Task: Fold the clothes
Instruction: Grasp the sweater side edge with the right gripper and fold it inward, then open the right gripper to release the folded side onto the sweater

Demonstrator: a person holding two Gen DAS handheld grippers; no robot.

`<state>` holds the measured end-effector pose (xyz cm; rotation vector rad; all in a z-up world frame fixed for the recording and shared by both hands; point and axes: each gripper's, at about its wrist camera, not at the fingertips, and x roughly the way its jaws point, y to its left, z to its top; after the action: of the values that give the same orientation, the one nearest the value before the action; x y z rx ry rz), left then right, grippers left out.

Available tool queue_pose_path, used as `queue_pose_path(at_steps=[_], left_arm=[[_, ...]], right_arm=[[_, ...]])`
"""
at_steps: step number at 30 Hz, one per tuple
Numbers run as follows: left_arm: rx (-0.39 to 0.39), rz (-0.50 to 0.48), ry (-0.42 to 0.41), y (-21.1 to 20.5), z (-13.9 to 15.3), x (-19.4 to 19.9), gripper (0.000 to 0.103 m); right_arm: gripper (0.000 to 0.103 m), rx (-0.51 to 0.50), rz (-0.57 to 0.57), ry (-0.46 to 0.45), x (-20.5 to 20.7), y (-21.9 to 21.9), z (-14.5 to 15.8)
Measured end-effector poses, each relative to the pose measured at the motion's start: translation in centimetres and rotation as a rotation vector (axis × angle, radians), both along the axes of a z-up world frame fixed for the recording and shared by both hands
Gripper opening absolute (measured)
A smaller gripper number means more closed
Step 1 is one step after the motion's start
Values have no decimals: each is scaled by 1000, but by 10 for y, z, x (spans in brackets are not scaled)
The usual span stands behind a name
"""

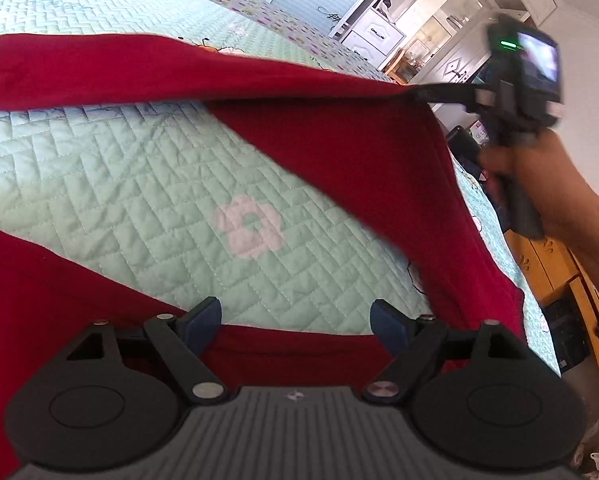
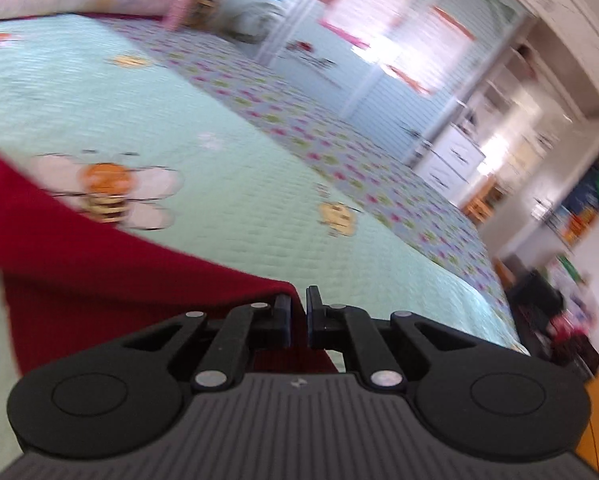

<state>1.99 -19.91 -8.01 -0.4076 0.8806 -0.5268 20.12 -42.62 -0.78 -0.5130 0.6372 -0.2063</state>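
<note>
— That garment (image 1: 359, 168) is a deep plain red, no print on it at all.
— Against it the quilt (image 1: 139, 200) looks pale mint green, stitched in a zigzag brick pattern, with one soft pink flower (image 1: 249, 226) sewn in.
— And an orange-and-black striped bee (image 2: 107, 192) with white wings. The border band (image 2: 339, 148) is bluish, dotted with pink and green.
— Both tools are black with dark blue pads (image 1: 203, 324), grey ribbed bodies.
— The cupboard (image 1: 547, 268) by the bed is yellow-orange; the drawers (image 2: 451, 160) are white with dark handles.
</note>
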Motion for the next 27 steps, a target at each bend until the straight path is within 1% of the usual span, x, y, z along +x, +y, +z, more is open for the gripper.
queue_pose_path(at_steps=[1,2,3,5,6,7,8,9,11,13,14,15,17,18,20,22,23,24,25,27], left_arm=[[4,-1,-2,-1,0,0,85],[7,-2,-3,-1,0,-1,85],[11,-3,-4,-2,0,-1,85],[19,-5,-8,-3,0,-1,85],[22,-7,-9,-3,0,-1,86],[25,-10,-11,-4,0,-2,86],[28,-12,-13,-4,0,-2,87],[31,-14,-14,-5,1,-2,87],[32,-17,-15,-5,1,-2,87],[29,-16,-14,-4,1,-2,87],[30,-17,-15,-4,1,-2,87],[31,-18,-16,-5,1,-2,87],[35,-20,-18,-5,1,-2,87],[37,-21,-20,-6,1,-2,87],[40,-23,-22,-7,1,-3,87],[44,-25,-25,-8,1,-3,88],[46,-26,-26,-8,1,-3,89],[48,-27,-27,-8,1,-3,89],[49,-28,-28,-9,1,-3,90],[52,-30,-30,-10,1,-3,90]], right_arm=[[11,-2,-41,0,9,-3,-5],[19,0,-70,29,17,-6,-14],[28,4,-89,77,25,-8,-25],[33,6,-123,189,40,-13,-49],[33,10,-124,254,43,-14,-58],[33,17,-110,280,40,-14,-61],[34,22,-90,284,33,-12,-62],[34,27,-68,270,23,-10,-58],[37,37,-21,218,-2,-3,-45],[48,51,24,155,-32,6,-28],[57,64,44,126,-45,10,-18],[63,89,62,106,-57,13,-11],[65,160,89,89,-77,18,-3],[65,205,79,105,-78,16,-5],[64,297,42,151,-77,11,-14],[61,383,-23,205,-68,2,-34],[56,427,-52,231,-63,-2,-45],[56,471,-77,253,-59,-7,-55],[56,503,-95,258,-58,-10,-59],[55,546,-110,260,-63,-11,-57]])
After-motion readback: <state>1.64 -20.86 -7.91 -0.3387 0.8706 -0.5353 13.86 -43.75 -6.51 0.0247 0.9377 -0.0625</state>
